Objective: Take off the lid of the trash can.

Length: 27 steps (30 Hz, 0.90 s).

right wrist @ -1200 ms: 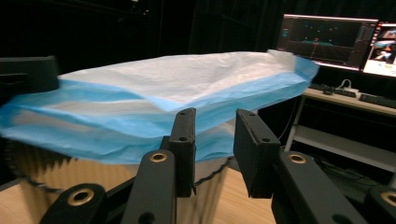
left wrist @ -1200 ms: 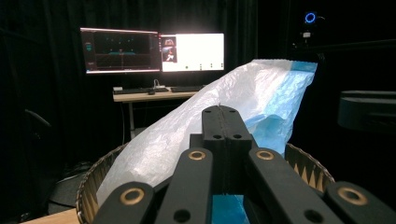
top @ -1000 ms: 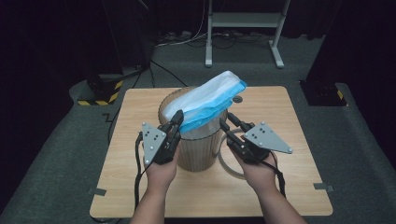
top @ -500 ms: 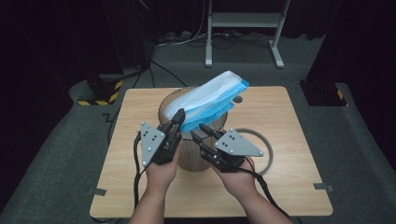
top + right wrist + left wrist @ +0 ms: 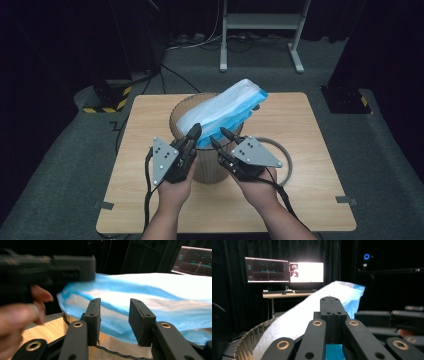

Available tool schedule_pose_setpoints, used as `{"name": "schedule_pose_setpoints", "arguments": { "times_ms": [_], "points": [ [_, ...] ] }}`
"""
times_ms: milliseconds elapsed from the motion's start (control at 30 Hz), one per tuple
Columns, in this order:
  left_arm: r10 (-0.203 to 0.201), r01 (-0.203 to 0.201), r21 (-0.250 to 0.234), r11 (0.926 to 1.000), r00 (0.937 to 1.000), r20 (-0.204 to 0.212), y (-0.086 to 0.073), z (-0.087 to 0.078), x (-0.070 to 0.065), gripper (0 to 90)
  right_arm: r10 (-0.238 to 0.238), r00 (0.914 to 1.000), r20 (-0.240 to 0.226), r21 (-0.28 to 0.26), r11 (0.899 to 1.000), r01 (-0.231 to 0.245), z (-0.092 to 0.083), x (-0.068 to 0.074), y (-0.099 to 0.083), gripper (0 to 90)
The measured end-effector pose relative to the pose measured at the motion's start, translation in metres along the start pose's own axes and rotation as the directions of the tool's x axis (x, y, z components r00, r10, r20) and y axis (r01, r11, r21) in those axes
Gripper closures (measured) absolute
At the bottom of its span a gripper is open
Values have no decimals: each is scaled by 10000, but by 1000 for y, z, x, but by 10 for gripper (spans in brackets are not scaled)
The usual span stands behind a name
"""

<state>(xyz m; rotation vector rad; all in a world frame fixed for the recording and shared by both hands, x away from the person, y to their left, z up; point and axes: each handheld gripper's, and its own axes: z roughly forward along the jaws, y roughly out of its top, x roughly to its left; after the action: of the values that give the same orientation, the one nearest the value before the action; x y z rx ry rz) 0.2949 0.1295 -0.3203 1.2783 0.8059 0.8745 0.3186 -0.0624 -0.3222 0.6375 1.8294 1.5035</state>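
A ribbed beige bin (image 5: 207,172) stands mid-table with a white and blue plastic bag (image 5: 225,107) slanting up out of it to the right. My left gripper (image 5: 195,131) is at the bag's lower edge, and its jaws are pressed together on blue film in the left gripper view (image 5: 331,300). My right gripper (image 5: 218,136) sits just to its right. Its jaws (image 5: 115,305) have just been opening; they stand apart, level with the bag's blue hem (image 5: 162,295), and do not press on it. The left gripper (image 5: 91,267) shows close by.
A grey hoop (image 5: 287,162) lies on the wooden table (image 5: 310,200) right of the bin. The bin's rim (image 5: 247,340) curves at the lower left of the left gripper view. Monitors on a desk (image 5: 284,271) stand beyond. A white stand (image 5: 260,30) is behind the table.
My right hand has moved left, from the bin's right side to the bag's hem beside the left gripper. Its jaws have spread wider. The left gripper has stayed put.
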Motion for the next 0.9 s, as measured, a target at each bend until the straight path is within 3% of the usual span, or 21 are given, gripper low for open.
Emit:
{"name": "schedule_pose_setpoints", "arguments": {
  "times_ms": [167,333,400,500,533,633,700,800,900],
  "points": [
    [102,-98,-141,9999,9995,290,9,-4,-7,899,-446,9981,414,-27,9990,447,3,2,0,576],
    [194,-187,-145,9997,9984,534,11,-6,-14,899,-744,9958,536,41,9972,742,6,3,3,591],
    [202,-196,-119,9997,9983,551,11,-7,-15,899,-919,9945,496,63,9958,917,8,4,4,649],
    [132,-128,-98,9999,9990,422,10,-7,-10,899,-924,9949,405,93,9957,921,11,4,4,889],
    [104,-100,-122,9999,9994,332,10,-8,-7,899,-940,9945,465,58,9956,939,11,4,4,898],
    [-162,151,-231,9996,9988,-461,8,-20,17,899,-793,9932,854,-41,9968,800,7,-8,5,900],
    [-291,272,-180,9995,9929,-1157,4,-29,37,899,-532,9889,1389,-89,9984,549,3,-27,3,900],
    [-642,648,-40,9979,9759,-2087,-6,-45,68,899,-133,9773,2113,21,9999,132,-1,-55,-3,900],
    [-913,971,78,9952,9573,-2742,-17,-56,89,899,203,9617,2733,208,9994,-270,-1,-82,-12,900]
  ]
}}
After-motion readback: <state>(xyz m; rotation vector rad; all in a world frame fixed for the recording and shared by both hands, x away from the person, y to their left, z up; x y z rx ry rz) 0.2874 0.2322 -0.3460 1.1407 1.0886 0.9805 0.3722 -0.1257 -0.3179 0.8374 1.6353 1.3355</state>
